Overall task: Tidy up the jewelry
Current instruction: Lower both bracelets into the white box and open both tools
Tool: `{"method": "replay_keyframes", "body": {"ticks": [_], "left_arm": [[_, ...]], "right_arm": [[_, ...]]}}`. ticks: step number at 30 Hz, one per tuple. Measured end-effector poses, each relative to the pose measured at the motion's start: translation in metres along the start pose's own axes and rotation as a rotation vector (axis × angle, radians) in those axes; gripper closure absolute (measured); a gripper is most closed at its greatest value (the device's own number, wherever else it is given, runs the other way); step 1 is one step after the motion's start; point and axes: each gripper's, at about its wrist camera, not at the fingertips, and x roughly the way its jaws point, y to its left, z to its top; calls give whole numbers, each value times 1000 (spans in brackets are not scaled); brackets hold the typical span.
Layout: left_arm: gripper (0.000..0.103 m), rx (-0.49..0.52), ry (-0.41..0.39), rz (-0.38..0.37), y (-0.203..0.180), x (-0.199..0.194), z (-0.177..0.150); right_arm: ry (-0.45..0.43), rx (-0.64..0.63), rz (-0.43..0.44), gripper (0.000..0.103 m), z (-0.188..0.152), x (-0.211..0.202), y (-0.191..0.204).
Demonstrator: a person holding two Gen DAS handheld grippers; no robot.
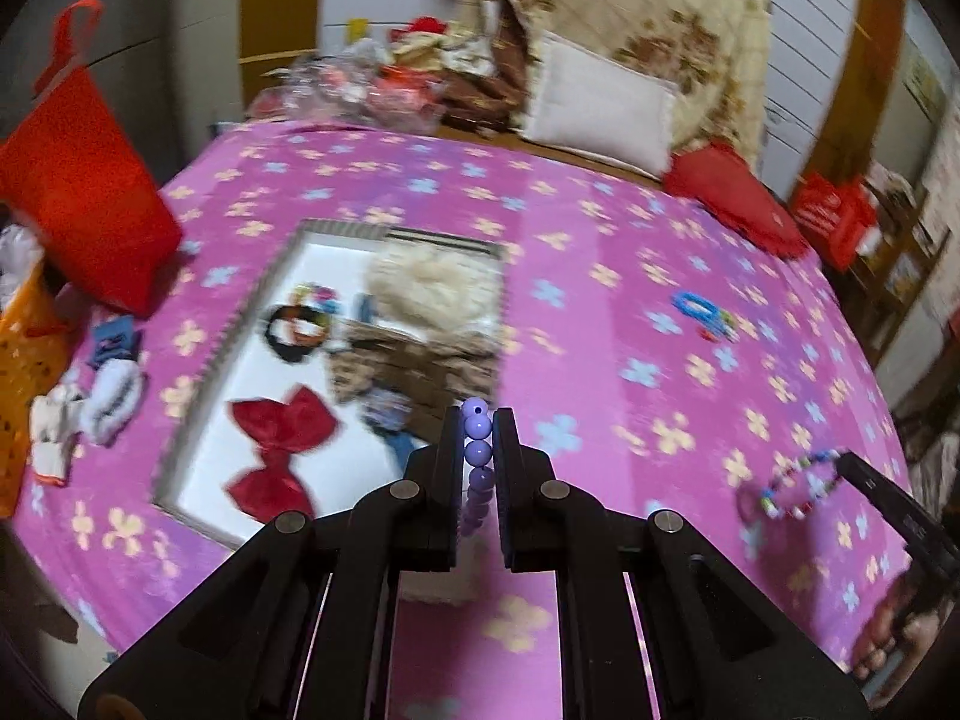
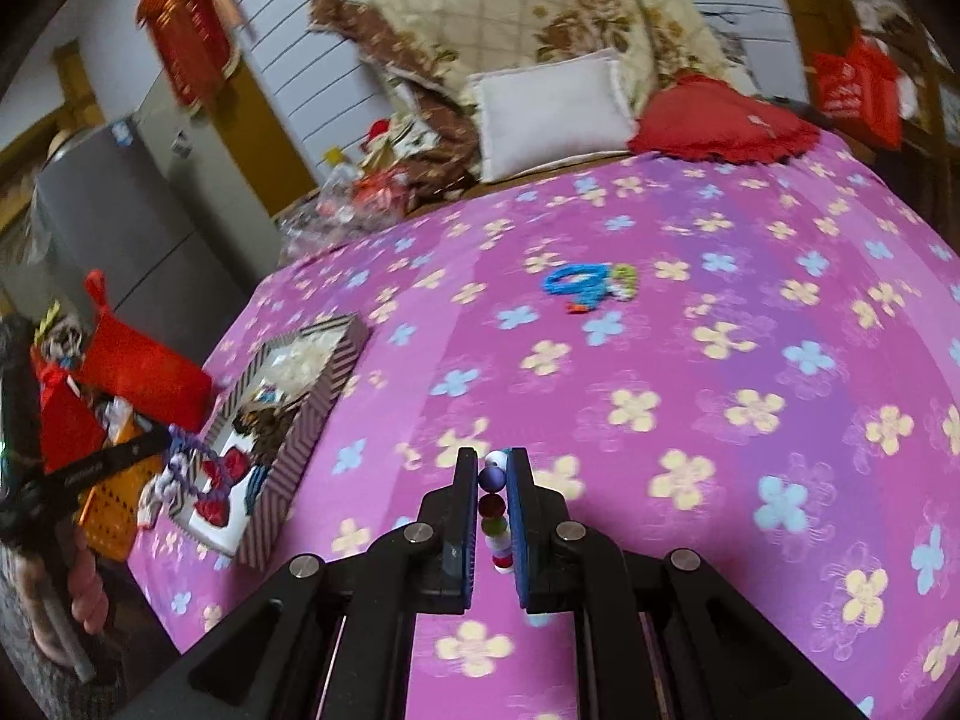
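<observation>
My left gripper (image 1: 478, 420) is shut on a purple bead bracelet (image 1: 477, 450) and holds it above the near right edge of the open box (image 1: 204, 360). The box holds a red bow (image 1: 279, 450), a black hair tie (image 1: 297, 330), a cream fluffy scrunchie (image 1: 432, 288) and a leopard-print piece (image 1: 414, 366). My right gripper (image 2: 493, 459) is shut on a multicoloured bead bracelet (image 2: 497, 516) above the pink blanket; it also shows in the left wrist view (image 1: 792, 486). Blue and green hair ties (image 2: 591, 282) lie farther back on the blanket, also in the left view (image 1: 705, 312).
A pink flowered blanket (image 2: 690, 360) covers the bed. A red bag (image 1: 84, 204) and an orange basket (image 1: 24, 360) stand left of the box. A white pillow (image 2: 552, 108), a red cushion (image 2: 720, 120) and a folded quilt are at the back.
</observation>
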Motion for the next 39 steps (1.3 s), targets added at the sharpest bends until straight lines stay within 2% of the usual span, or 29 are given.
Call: {"method": "replay_keyframes", "body": {"ticks": [5,8,13,19,22,28,30,32,34,35,37,39], "left_arm": [[95,-29,-21,87,42,14,14],[95,-74,-2,83,65,29,14],[95,-116,24,83,93,54,13],[95,-182,31,88,127,83,39],[95,-187,37,61,138,100,47],[95,-192,105,33,150,120,44],[87,-174,101,26,149,116,43],[64,-171,82,29,149,111,42],[57,-170,56,44,148,106,41],[57,-167,43,59,147,103,40],[57,-156,22,104,145,99,38],[57,-134,-14,205,141,94,33]], "right_arm": [[45,-105,5,94,5,17,55],[75,-162,29,94,8,33,93],[151,-231,118,94,11,70,162],[221,-275,241,94,8,119,246],[258,-278,260,94,-1,146,270],[362,-307,166,94,-34,202,274],[386,-288,149,94,-41,211,264],[408,-262,131,94,-47,216,255],[411,-252,124,92,-51,215,249],[408,-251,121,90,-51,212,246],[383,-249,120,82,-52,199,241],[341,-247,114,55,-53,181,236]]}}
